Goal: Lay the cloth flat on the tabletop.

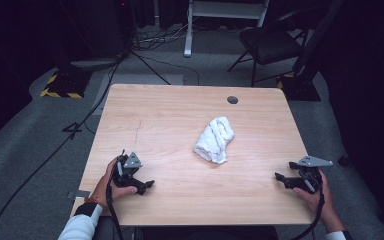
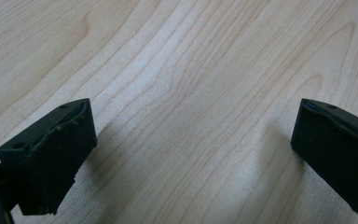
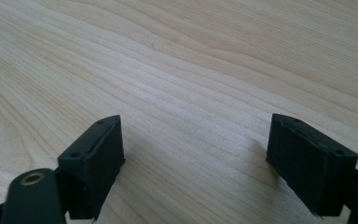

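A crumpled white cloth (image 1: 214, 139) lies near the middle of the light wooden table (image 1: 170, 110). My left gripper (image 1: 147, 185) rests low on the table at the front left, held in a hand, pointing right toward the centre. Its jaws stand wide open in the left gripper view (image 2: 193, 149), with bare wood between them. My right gripper (image 1: 278, 177) sits at the front right, pointing left. In the right gripper view (image 3: 196, 163) its jaws are also spread wide with nothing between them. Both grippers are well short of the cloth.
A round grey grommet hole (image 1: 232, 100) is set near the table's far edge. Beyond the table stand a black folding chair (image 1: 270, 45), a white frame leg (image 1: 188, 30) and cables on the grey floor. A yellow-black striped base (image 1: 62, 85) sits at far left.
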`<control>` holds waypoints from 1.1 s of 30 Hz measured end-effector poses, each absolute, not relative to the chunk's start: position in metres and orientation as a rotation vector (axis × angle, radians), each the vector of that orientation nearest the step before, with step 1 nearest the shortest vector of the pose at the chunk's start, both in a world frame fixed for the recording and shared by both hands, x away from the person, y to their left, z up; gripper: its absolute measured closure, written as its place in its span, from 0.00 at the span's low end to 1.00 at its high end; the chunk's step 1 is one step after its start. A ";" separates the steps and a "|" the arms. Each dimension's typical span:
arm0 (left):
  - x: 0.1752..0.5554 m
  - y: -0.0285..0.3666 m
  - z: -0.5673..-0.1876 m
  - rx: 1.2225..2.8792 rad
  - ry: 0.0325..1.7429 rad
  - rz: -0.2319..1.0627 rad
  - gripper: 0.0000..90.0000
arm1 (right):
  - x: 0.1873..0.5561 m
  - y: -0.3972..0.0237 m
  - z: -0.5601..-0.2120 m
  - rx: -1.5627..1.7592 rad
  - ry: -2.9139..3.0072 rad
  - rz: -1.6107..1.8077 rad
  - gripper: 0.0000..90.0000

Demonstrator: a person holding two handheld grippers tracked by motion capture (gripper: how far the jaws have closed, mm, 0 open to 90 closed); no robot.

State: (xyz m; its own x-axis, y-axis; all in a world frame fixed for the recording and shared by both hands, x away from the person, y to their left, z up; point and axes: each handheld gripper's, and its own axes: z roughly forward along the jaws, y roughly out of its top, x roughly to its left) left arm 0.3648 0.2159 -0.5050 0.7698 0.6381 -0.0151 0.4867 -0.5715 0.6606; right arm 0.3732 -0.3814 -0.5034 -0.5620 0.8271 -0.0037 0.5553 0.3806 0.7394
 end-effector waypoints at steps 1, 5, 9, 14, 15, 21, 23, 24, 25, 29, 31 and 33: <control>0.365 0.216 -0.505 2.294 0.836 0.296 0.00 | 0.373 -0.381 -0.503 1.201 2.272 1.001 0.21; 0.364 0.216 -0.505 2.293 0.842 0.299 0.00 | 0.373 -0.381 -0.503 1.201 2.272 1.001 0.21; 0.364 0.215 -0.505 2.292 0.846 0.300 0.00 | 0.373 -0.381 -0.503 1.201 2.272 1.001 0.21; 0.365 0.211 -0.504 2.292 0.855 0.305 0.00 | 0.373 -0.381 -0.503 1.202 2.272 1.001 0.21; 0.365 0.210 -0.504 2.293 0.857 0.300 0.00 | 0.373 -0.381 -0.503 1.202 2.273 1.001 0.21; 0.375 0.194 -0.505 2.297 0.824 0.292 0.00 | 0.378 -0.380 -0.503 1.191 2.283 0.996 0.20; 0.380 0.188 -0.505 2.301 0.813 0.285 0.00 | 0.380 -0.378 -0.503 1.190 2.287 0.995 0.21; 0.383 0.185 -0.505 2.302 0.805 0.284 0.00 | 0.382 -0.377 -0.502 1.186 2.299 0.988 0.21; 0.385 0.182 -0.505 2.306 0.797 0.281 0.00 | 0.383 -0.376 -0.501 1.185 2.309 0.977 0.21; 0.394 0.170 -0.504 2.307 0.799 0.277 0.00 | 0.389 -0.373 -0.498 1.193 2.331 0.949 0.25; 0.398 0.162 -0.504 2.305 0.789 0.281 0.01 | 0.392 -0.370 -0.497 1.169 2.325 0.948 0.29; 0.401 0.157 -0.503 2.299 0.801 0.276 0.03 | 0.397 -0.365 -0.495 1.147 2.336 0.952 0.30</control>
State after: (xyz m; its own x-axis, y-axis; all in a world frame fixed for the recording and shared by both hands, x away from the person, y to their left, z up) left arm 0.4009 0.1566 -0.5034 0.7884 0.6147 -0.0216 0.4712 -0.5810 0.6636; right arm 0.3972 -0.3650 -0.4945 -0.6010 0.7987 -0.0304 0.5497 0.4407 0.7096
